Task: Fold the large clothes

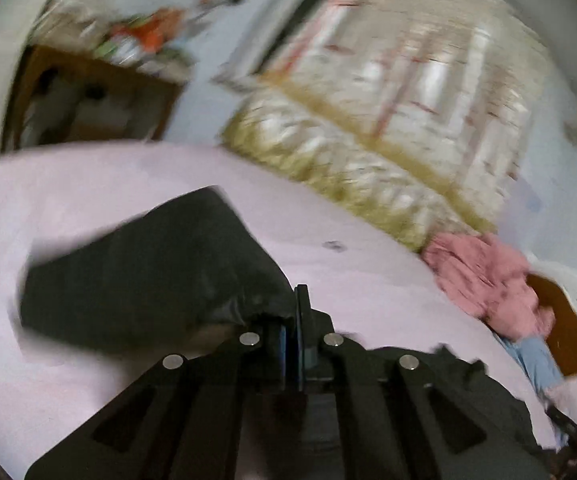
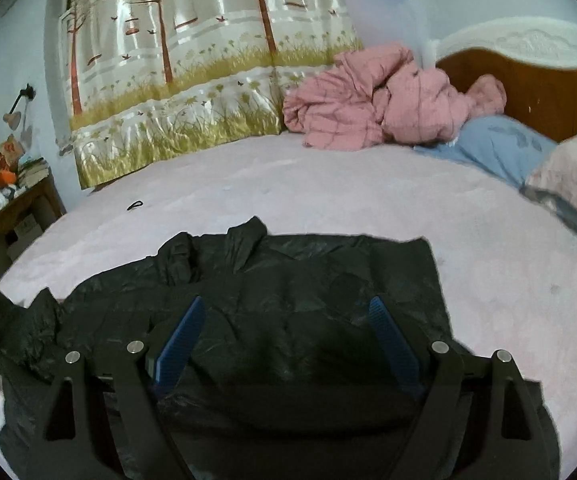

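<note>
**Black jacket on the pale pink bed, one corner lifted**

Black, shiny and crinkled, the jacket [image 2: 288, 300] lies spread across the lower middle of the right wrist view, on the pale pink bed sheet [image 2: 328, 184]. Its collar end bunches up at centre left of that frame. The right gripper [image 2: 284, 312] hovers just above the fabric with its jaws released, blue pads [image 2: 388, 332] set wide apart and nothing between them.

In the blurred left wrist view, the left gripper [image 1: 292, 312] sits at lower centre, its jaws clenched on a fold of the jacket [image 1: 148, 272]. The cloth rises from the jaws and hangs out toward the left of the frame, above the sheet.

Farther up the bed, at upper right of the right wrist view, a pink quilt [image 2: 384, 100] is heaped beside a blue pillow [image 2: 500, 148], both against a brown headboard [image 2: 548, 92]. A curtain printed with trees and grass [image 2: 192, 68] fills the upper left. A small dark hair tie [image 2: 134, 205] lies on the sheet at middle left. At the far left edge stands a cluttered wooden counter [image 2: 16, 208].
</note>
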Action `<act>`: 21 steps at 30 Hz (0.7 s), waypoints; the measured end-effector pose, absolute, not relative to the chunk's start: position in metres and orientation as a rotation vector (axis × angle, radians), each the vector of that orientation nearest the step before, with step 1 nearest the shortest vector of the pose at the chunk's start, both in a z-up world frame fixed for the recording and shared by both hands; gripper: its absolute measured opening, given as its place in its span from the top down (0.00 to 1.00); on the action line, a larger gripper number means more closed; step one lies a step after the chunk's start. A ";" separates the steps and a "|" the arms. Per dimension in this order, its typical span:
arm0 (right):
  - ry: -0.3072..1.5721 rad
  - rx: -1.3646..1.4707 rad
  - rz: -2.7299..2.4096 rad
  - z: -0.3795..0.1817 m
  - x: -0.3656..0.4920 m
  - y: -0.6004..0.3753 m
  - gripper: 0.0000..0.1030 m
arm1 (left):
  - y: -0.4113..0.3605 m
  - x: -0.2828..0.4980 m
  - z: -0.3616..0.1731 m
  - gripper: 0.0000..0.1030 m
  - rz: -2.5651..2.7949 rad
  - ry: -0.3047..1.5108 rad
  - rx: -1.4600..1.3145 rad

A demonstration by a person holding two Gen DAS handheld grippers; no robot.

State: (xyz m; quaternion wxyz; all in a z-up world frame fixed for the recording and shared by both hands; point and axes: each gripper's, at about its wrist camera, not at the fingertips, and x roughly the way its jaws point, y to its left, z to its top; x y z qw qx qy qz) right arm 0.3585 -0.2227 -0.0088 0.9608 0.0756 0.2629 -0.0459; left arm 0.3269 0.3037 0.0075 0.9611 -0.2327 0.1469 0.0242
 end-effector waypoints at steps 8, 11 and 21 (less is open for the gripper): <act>0.523 0.113 -0.136 -0.009 0.359 -0.230 0.17 | 0.103 0.319 0.096 0.97 -0.172 0.270 -0.179; 0.521 0.114 -0.142 -0.010 0.359 -0.232 0.17 | 0.060 0.332 0.073 0.97 -0.226 0.345 -0.113; 0.564 0.114 -0.139 -0.010 0.360 -0.226 0.17 | 0.041 0.383 -0.052 0.62 -0.288 0.783 -0.196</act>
